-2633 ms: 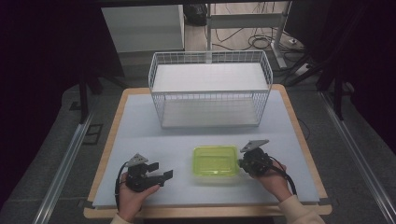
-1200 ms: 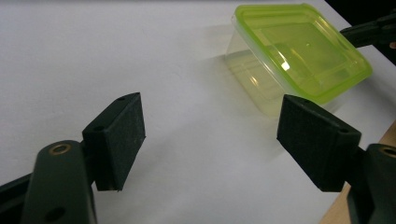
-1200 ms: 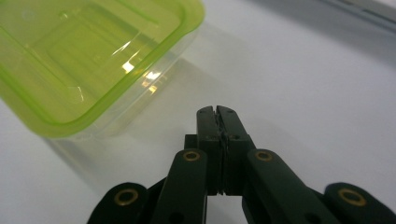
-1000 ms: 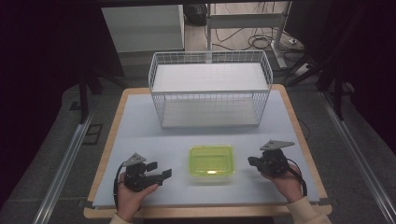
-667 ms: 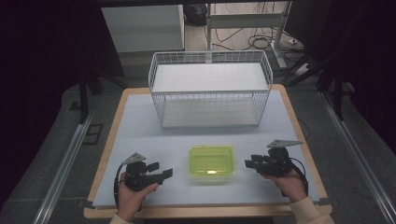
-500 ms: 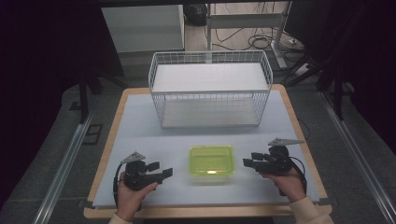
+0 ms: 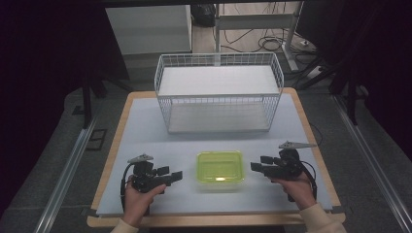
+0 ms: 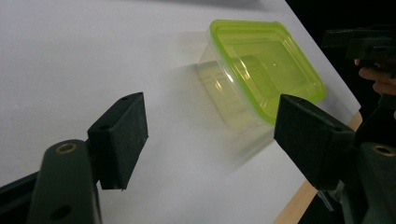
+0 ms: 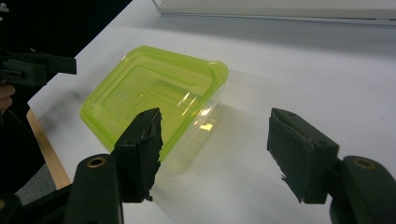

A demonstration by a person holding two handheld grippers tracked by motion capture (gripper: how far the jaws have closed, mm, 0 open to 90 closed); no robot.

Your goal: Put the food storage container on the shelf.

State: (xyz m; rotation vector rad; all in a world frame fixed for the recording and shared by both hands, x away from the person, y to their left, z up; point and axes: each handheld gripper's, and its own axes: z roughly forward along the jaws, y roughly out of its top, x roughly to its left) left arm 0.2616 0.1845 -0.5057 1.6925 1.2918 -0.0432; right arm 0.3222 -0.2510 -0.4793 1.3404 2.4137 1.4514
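Note:
A clear plastic box with a lime-green lid [image 7: 220, 168] sits shut on the white tabletop, near the front middle. My left gripper [image 7: 171, 174] rests to its left, open, jaws pointing at the box with a small gap to it. In the left gripper view the box [image 8: 259, 74] lies beyond the empty jaws, upper right. My right gripper [image 7: 260, 165] is just right of the box, open, jaws aimed at it. In the right gripper view the box [image 9: 154, 95] lies ahead and left, apart from the jaws.
A white wire basket [image 7: 219, 95] stands at the back middle of the table [image 7: 145, 131]. The wooden table edge [image 7: 214, 221] runs close in front of both hands. A white cabinet [image 7: 148, 29] and cables on the floor lie beyond the table.
My right gripper has drawn away from the box to its right side and turned to point at it. The box shifted slightly toward the front. My left gripper has barely moved.

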